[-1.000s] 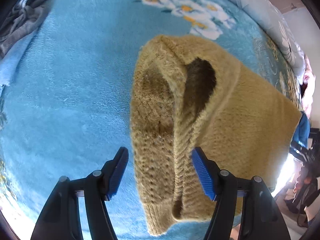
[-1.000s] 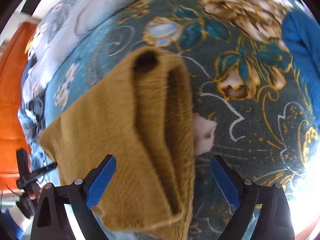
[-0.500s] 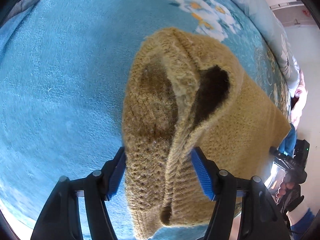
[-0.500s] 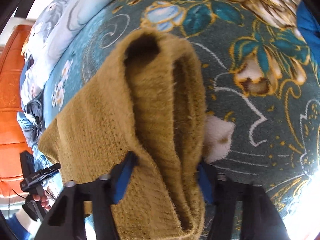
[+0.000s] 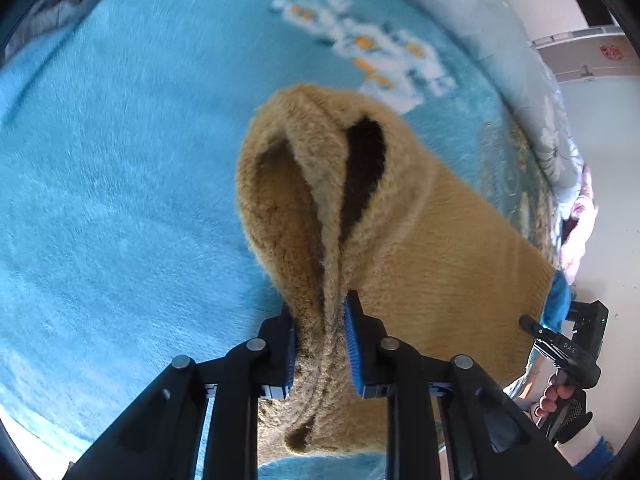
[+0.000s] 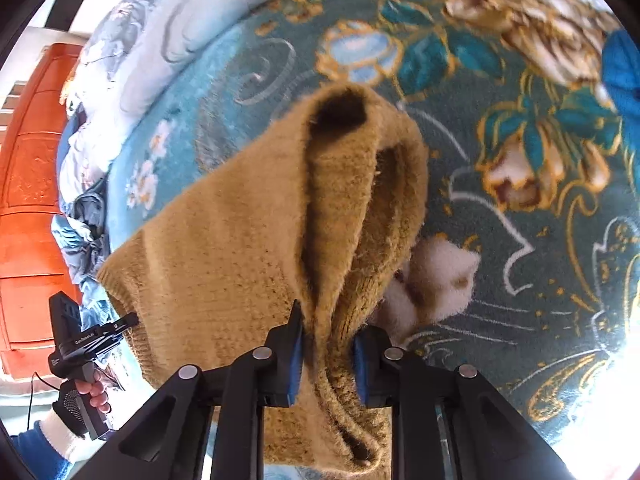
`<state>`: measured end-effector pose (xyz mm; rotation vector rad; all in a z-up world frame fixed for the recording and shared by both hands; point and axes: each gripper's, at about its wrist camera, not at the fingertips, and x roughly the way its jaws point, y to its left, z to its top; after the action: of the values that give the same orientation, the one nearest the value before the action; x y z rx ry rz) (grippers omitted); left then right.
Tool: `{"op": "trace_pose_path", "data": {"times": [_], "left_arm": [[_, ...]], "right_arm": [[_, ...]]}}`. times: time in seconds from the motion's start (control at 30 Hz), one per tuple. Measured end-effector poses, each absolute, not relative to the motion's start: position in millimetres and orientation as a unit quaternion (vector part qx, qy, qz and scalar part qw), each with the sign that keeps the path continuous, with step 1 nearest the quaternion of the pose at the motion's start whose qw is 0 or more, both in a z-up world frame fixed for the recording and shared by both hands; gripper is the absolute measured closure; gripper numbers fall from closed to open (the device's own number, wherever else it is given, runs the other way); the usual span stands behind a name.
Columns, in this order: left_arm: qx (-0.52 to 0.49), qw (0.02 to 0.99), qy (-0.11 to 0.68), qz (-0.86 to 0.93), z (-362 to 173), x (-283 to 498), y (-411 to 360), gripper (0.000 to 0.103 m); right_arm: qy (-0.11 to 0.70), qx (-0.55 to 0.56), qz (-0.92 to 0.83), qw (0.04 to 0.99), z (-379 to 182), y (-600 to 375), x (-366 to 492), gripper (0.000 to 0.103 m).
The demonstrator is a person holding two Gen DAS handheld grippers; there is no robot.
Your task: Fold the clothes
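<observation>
The left gripper [image 5: 320, 344] is clenched on a bunched edge of the mustard knit sweater [image 5: 420, 248], and the right gripper [image 6: 326, 354] pinches its opposite edge. The sweater hangs between them above the floral blanket [image 6: 500, 240], seemingly lifted clear of it, though contact is hard to judge.

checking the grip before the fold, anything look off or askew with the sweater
Nothing stands out. The left hand-held gripper and right hand-held gripper each pinch a bunched edge of the mustard sweater, which hangs intact over the blue floral blanket.
</observation>
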<state>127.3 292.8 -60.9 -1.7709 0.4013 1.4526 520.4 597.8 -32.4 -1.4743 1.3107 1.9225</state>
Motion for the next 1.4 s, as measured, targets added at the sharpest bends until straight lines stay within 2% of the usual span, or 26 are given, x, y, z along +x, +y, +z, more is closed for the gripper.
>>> {"op": "trace_pose_path", "data": {"times": [0.17,0.27,0.4,0.53,0.73,0.83,0.9,0.93,1.03,1.07,1.13,1.23,1.33,1.4], "left_arm": [[-0.672,0.434,0.15,0.581,-24,128,323,0.081],[-0.651,0.454,0.138,0.592,-9,115,333,0.09],[-0.637,0.467,0.129,0.6,13,103,346,0.092],[-0.636,0.465,0.138,0.6,7,97,374,0.092],[-0.667,0.404,0.118,0.615,-14,91,361,0.091],[-0.689,0.371,0.1,0.615,-30,88,347,0.084],[-0.697,0.355,0.096,0.616,-37,90,341,0.065],[-0.695,0.351,0.099,0.619,-39,92,340,0.062],[-0.685,0.342,0.128,0.631,-46,98,343,0.05],[-0.683,0.337,0.138,0.633,-48,100,343,0.047],[-0.681,0.327,0.152,0.638,-53,103,344,0.047],[-0.687,0.312,0.154,0.639,-62,104,339,0.046],[-0.704,0.298,0.127,0.632,-70,101,332,0.038],[-0.721,0.29,0.097,0.622,-79,96,328,0.036]], "right_arm": [[0.451,-0.508,0.71,0.185,-4,607,509,0.082],[0.439,-0.497,0.726,0.182,12,622,496,0.082],[0.43,-0.476,0.745,0.181,32,650,478,0.082],[0.416,-0.492,0.742,0.185,28,672,460,0.082],[0.435,-0.514,0.713,0.195,2,677,482,0.082],[0.454,-0.509,0.703,0.199,-9,682,488,0.077],[0.456,-0.51,0.701,0.201,-14,686,487,0.076],[0.454,-0.514,0.699,0.2,-15,687,485,0.076],[0.439,-0.524,0.7,0.204,-15,691,482,0.062],[0.439,-0.523,0.7,0.207,-16,694,482,0.057],[0.441,-0.518,0.7,0.217,-16,699,483,0.036],[0.467,-0.501,0.694,0.223,-23,714,483,0.027],[0.497,-0.49,0.681,0.219,-35,725,479,0.026],[0.512,-0.487,0.673,0.22,-42,729,477,0.026]]}}
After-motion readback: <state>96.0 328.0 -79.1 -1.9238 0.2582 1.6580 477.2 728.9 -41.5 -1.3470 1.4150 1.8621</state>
